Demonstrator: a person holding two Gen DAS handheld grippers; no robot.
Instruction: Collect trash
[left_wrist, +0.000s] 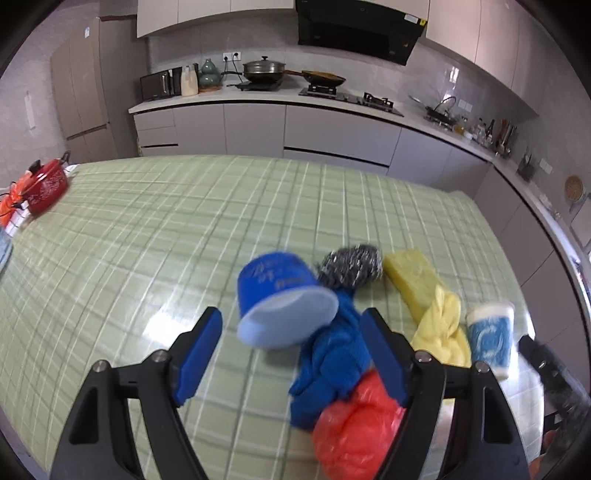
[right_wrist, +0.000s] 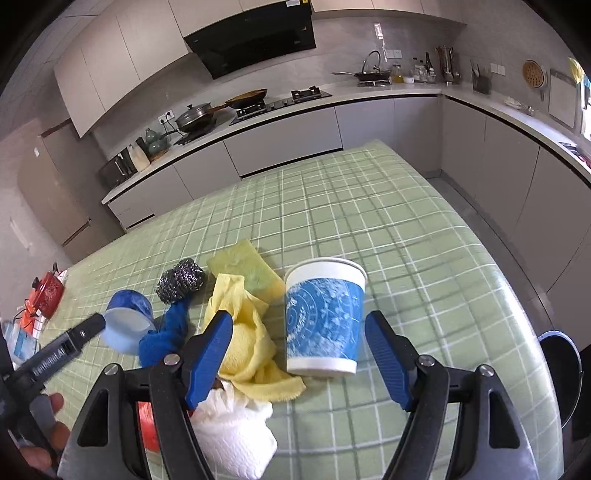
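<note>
A blue cup (left_wrist: 282, 299) lies tipped on its side on the green checked table (left_wrist: 166, 229); it also shows in the right wrist view (right_wrist: 127, 319). My left gripper (left_wrist: 291, 354) is open, its fingers just short of that cup. A blue-and-white paper cup (right_wrist: 323, 317) stands upright, also seen at the right in the left wrist view (left_wrist: 491, 338). My right gripper (right_wrist: 299, 354) is open with this cup between its fingertips. A red plastic bag (left_wrist: 354, 424) and a white paper wad (right_wrist: 236, 432) lie near me.
A steel scourer (left_wrist: 351, 267), a yellow sponge (left_wrist: 412, 280), a yellow cloth (right_wrist: 245, 339) and a blue cloth (left_wrist: 332, 354) lie bunched together. A red pot (left_wrist: 46, 186) stands at the table's left edge. A dark bin (right_wrist: 559, 373) sits off the right edge.
</note>
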